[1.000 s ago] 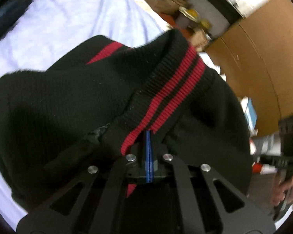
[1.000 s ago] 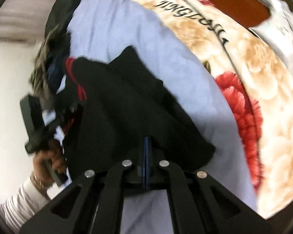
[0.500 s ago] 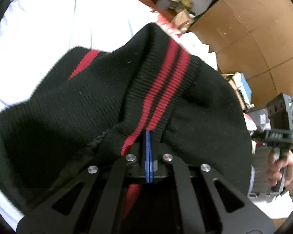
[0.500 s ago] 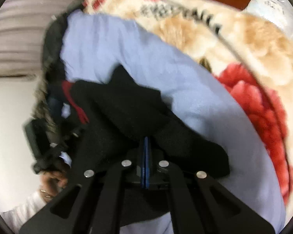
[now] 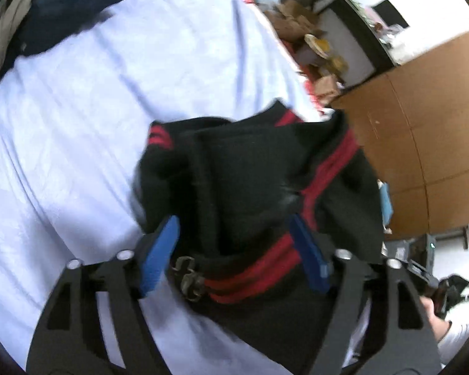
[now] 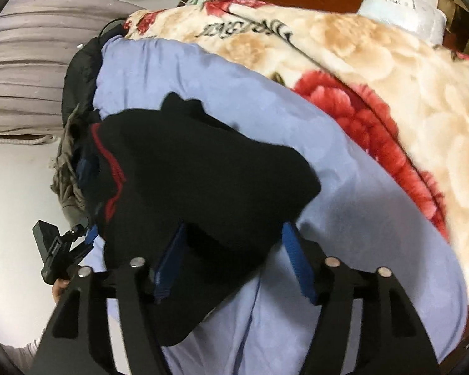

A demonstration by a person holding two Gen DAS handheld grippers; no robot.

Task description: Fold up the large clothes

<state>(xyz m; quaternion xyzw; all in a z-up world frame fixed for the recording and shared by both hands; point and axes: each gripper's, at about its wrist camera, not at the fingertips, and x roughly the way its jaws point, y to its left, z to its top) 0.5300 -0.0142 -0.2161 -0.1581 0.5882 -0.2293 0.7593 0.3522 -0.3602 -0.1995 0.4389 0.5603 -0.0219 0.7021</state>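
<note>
On the left, the left gripper point(image 5: 234, 251) has just been opening; its blue pads point(image 5: 159, 250) now stand apart with the black knitted sweater with red stripes point(image 5: 253, 181) lying loose between them, no longer pinched. To the right, the right gripper point(image 6: 234, 254) has likewise just spread over the sweater's far edge. The garment rests bunched on the pale blue bedsheet point(image 6: 359, 218), apparently a fold laid down. No containers are visible.
</note>
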